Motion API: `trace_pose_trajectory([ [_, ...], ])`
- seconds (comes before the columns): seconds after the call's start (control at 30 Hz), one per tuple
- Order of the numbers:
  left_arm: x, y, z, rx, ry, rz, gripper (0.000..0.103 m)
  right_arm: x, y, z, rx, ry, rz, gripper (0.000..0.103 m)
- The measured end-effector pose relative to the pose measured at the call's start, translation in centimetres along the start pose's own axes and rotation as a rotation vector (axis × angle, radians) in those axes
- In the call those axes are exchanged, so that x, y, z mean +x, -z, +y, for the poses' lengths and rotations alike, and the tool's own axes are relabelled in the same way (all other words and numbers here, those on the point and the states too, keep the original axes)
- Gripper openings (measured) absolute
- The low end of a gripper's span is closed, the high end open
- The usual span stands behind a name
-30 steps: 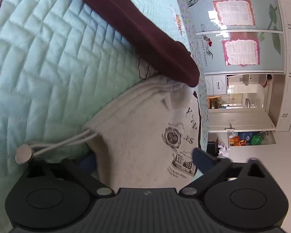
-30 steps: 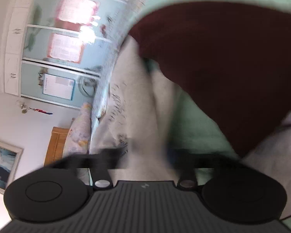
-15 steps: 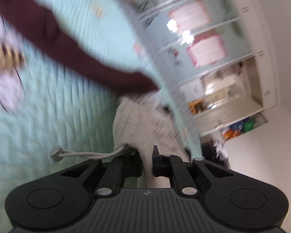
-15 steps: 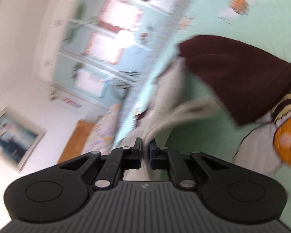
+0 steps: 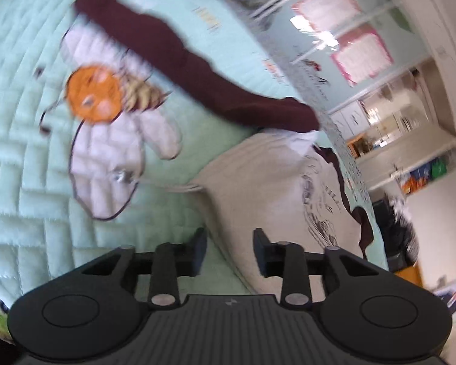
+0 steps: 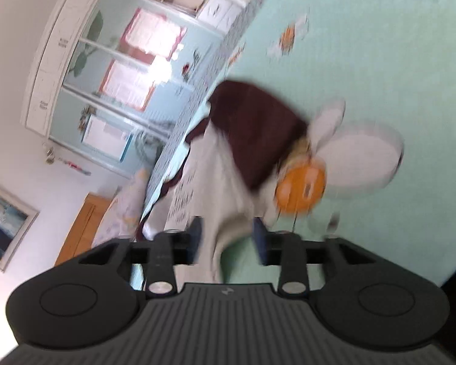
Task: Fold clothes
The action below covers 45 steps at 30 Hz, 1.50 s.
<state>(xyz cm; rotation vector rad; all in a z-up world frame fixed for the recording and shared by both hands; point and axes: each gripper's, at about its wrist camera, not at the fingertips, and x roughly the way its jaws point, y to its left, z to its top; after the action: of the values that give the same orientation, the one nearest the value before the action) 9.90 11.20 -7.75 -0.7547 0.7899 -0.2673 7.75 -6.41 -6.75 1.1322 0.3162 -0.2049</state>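
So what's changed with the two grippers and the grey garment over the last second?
Both grippers let go: half a second ago each was pinched shut on the grey garment; now the left gripper and right gripper stand open with the cloth loose between the fingers. The maroon garment still lies on the mint quilt.
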Motion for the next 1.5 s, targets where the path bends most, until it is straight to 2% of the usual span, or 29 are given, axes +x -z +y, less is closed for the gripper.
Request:
trace_pose_trajectory([
  [0.03, -0.3, 0.3, -0.4, 0.015, 0.006, -0.002, 0.052, 0.1, -0.6, -0.1, 0.007, 0.01, -0.008, 0.069],
  [0.07, -0.5, 0.5, -0.7, 0.015, 0.015, 0.005, 0.059, 0.3, -1.1, -0.5, 0.02, 0.015, -0.009, 0.072],
  [0.13, -0.3, 0.9, -0.7, -0.016, 0.034, 0.035, 0.064, 1.1, -1.2, -1.2, 0.05, 0.021, 0.003, 0.072],
  [0.3, 0.3, 1.1, -0.1, -0.087, 0.025, 0.062, 0.066, 2.2, 0.7, -1.8, 0.108, -0.001, 0.085, 0.072],
  [0.4, 1.5, 0.5, 0.5, -0.146, 0.025, 0.069, 0.067, 2.8, 0.6, -1.6, 0.091, -0.001, 0.082, 0.073],
  [0.5, 2.8, 0.1, 1.0, -0.183, 0.02, 0.081, 0.07, 4.0, 0.1, -0.5, 0.065, 0.013, 0.121, 0.074],
  [0.6, 4.0, -0.7, 0.4, -0.183, 0.024, 0.099, 0.083, 5.2, -0.4, 0.5, 0.04, 0.028, 0.161, 0.079],
  [0.67, 5.4, -1.4, -0.2, -0.17, 0.028, 0.108, 0.095, 6.6, -0.5, 1.4, 0.012, 0.033, 0.197, 0.082],
  [0.73, 6.7, -1.7, -0.9, -0.152, 0.032, 0.111, 0.102, 8.2, -0.3, 2.0, -0.002, 0.034, 0.223, 0.082],
  [0.8, 7.2, -1.7, -1.5, -0.127, 0.01, 0.099, 0.102, 9.6, -0.2, 2.4, -0.005, 0.034, 0.249, 0.081],
  [0.83, 7.3, -1.7, -1.7, -0.114, 0.0, 0.091, 0.1, 9.7, 0.0, 2.2, 0.014, 0.028, 0.26, 0.073],
  [0.87, 7.5, -1.7, -1.9, -0.1, -0.011, 0.084, 0.09, 9.9, 0.2, 1.9, 0.033, 0.023, 0.272, 0.048],
  [0.9, 7.4, -1.7, -1.9, -0.083, -0.03, 0.078, 0.083, 10.0, 0.3, 1.7, 0.052, 0.017, 0.283, 0.03],
  [0.93, 7.3, -1.7, -1.9, -0.068, -0.047, 0.074, 0.062, 10.1, 0.5, 1.4, 0.071, 0.012, 0.294, 0.017],
  [0.97, 7.3, -1.8, -1.4, -0.071, -0.053, 0.082, 0.034, 10.1, 0.7, 1.2, 0.075, 0.011, 0.295, 0.016],
  [1.0, 7.3, -1.9, -0.9, -0.077, -0.056, 0.09, 0.022, 9.6, 0.9, 1.1, 0.062, 0.012, 0.277, 0.015],
  [1.07, 7.5, -2.1, 1.0, -0.151, -0.008, 0.107, 0.014, 8.3, 1.1, 0.8, 0.054, 0.001, 0.238, 0.013],
  [1.13, 7.4, -1.9, 1.7, -0.18, 0.02, 0.107, 0.01, 6.5, 0.4, 0.8, 0.051, -0.003, 0.188, 0.012],
  [1.2, 6.9, -1.4, 0.8, -0.148, 0.025, 0.104, 0.009, 4.3, -0.6, 1.0, 0.04, -0.012, 0.141, 0.012],
  [1.37, 4.4, 1.8, -2.4, -0.06, 0.118, 0.133, 0.008, -3.3, -1.4, 1.8, -0.032, -0.004, 0.057, 0.01],
  [1.43, 3.6, 2.5, -2.3, -0.036, 0.088, 0.109, 0.011, -4.1, -0.7, 0.9, -0.004, -0.027, 0.113, 0.01],
  [1.47, 3.5, 2.5, -1.5, -0.054, 0.039, 0.102, 0.017, -4.0, -0.1, 0.4, 0.011, -0.031, 0.153, 0.012],
  [1.5, 3.7, 2.4, -0.5, -0.09, -0.001, 0.115, 0.019, -3.6, 0.4, -0.3, 0.027, -0.017, 0.188, 0.013],
])
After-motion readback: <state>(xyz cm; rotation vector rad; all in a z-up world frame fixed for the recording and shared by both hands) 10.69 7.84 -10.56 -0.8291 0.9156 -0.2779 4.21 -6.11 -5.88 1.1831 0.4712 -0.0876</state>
